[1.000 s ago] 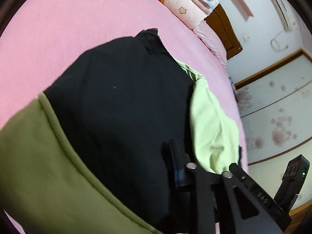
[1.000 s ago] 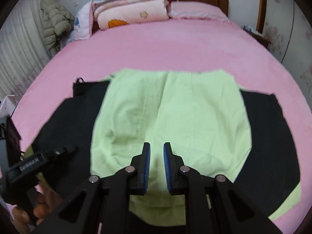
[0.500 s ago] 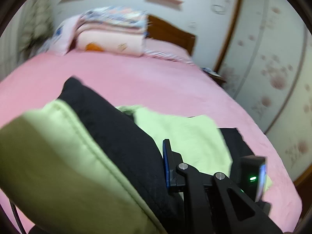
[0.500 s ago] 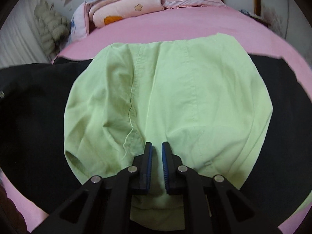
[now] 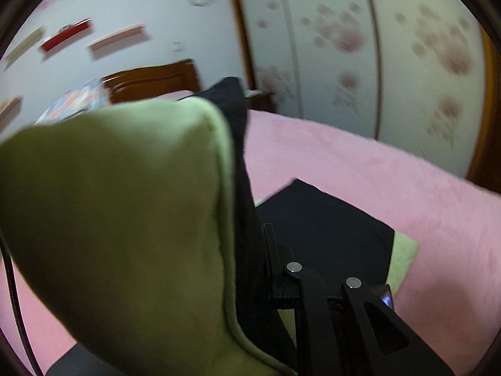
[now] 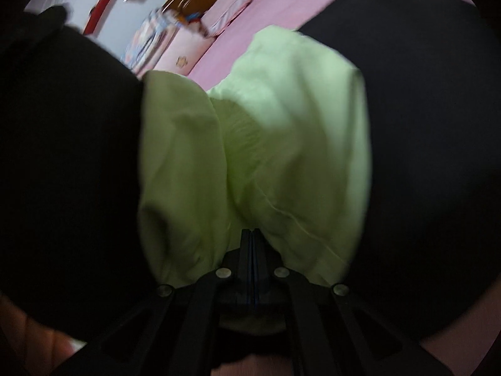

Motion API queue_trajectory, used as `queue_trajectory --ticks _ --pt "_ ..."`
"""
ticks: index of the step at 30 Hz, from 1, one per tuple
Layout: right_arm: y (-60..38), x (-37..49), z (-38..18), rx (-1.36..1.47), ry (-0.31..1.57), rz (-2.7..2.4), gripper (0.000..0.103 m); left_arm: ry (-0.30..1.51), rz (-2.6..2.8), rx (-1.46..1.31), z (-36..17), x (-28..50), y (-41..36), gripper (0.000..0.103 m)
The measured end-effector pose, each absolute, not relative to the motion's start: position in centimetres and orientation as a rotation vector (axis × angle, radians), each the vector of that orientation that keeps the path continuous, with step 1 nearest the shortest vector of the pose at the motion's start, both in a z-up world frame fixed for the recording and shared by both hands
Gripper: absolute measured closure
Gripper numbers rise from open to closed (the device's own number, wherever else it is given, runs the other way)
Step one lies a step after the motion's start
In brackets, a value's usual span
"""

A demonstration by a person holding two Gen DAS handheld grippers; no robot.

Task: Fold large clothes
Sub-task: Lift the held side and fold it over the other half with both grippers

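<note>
A large black garment with light green lining (image 6: 281,131) lies on the pink bed (image 5: 375,169). My left gripper (image 5: 266,250) is shut on one black and green flap (image 5: 125,219), held up close to the camera and hiding the left finger. The garment's far black part (image 5: 322,225) lies flat beyond it. My right gripper (image 6: 250,244) is shut on the green lining at the near edge, which bunches into folds. Black cloth (image 6: 69,156) fills the left and right sides of the right wrist view.
Folded quilts and a pillow (image 6: 175,47) are stacked at the wooden headboard (image 5: 150,81). A flowered sliding wardrobe (image 5: 375,47) stands past the bed's far side. Wall shelves (image 5: 116,36) hang above the headboard. A dark cable (image 5: 15,297) runs at the left.
My left gripper has lifted its flap and swung it rightward over the garment. My right gripper has closed on the green lining and gathered it.
</note>
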State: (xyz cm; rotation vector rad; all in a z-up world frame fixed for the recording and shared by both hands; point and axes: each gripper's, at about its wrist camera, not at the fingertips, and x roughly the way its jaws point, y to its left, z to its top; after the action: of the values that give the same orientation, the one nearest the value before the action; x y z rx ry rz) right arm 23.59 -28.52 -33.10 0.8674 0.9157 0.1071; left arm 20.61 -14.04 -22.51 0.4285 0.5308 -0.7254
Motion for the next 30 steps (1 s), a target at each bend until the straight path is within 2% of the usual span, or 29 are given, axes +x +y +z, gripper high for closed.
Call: queue_trajectory --ticks 5,11,12,19,21,23,25,26,29,30 --pt "-30.1 20.1 -33.1 0.947 0.938 0.127 0.102 0.601 -0.783 0.568 -24.8 20.6 -18.7 0.094" --pt "-32.6 15.2 -32.2 0.913 1.003 0.052 0.101 0.733 -0.838 0.726 -28.9 20.3 -23.0 0.093" --pt "-33.0 14.4 -32.0 0.898 1.015 0.024 0.098 0.755 -0.843 0.736 -29.4 20.3 -23.4 0.093" --pt "-36.2 11.3 -30.7 0.794 1.065 -0.116 0.098 0.817 -0.815 0.815 -32.7 19.8 -25.1 0.085" --pt "-36.7 11.3 -30.3 0.764 1.072 -0.139 0.098 0.828 -0.819 0.792 -32.4 20.0 -24.8 0.080" --pt "-37.4 11.6 -29.7 0.727 1.089 -0.156 0.098 0.886 -0.857 0.721 -31.2 20.5 -24.0 0.064" --pt "-37.9 11.9 -28.9 0.678 1.110 -0.177 0.094 0.936 -0.916 0.622 -29.2 20.3 -23.4 0.036" --pt "-38.1 12.0 -28.4 0.652 1.114 -0.189 0.092 0.937 -0.931 0.585 -28.3 20.1 -22.9 0.030" --pt "-39.3 12.3 -25.5 0.569 1.091 -0.201 0.074 0.930 -0.977 0.440 -23.9 19.9 -20.1 0.027" --pt "-39.6 12.7 -24.4 0.553 1.077 -0.197 0.064 0.930 -0.987 0.389 -22.7 19.9 -19.2 0.026"
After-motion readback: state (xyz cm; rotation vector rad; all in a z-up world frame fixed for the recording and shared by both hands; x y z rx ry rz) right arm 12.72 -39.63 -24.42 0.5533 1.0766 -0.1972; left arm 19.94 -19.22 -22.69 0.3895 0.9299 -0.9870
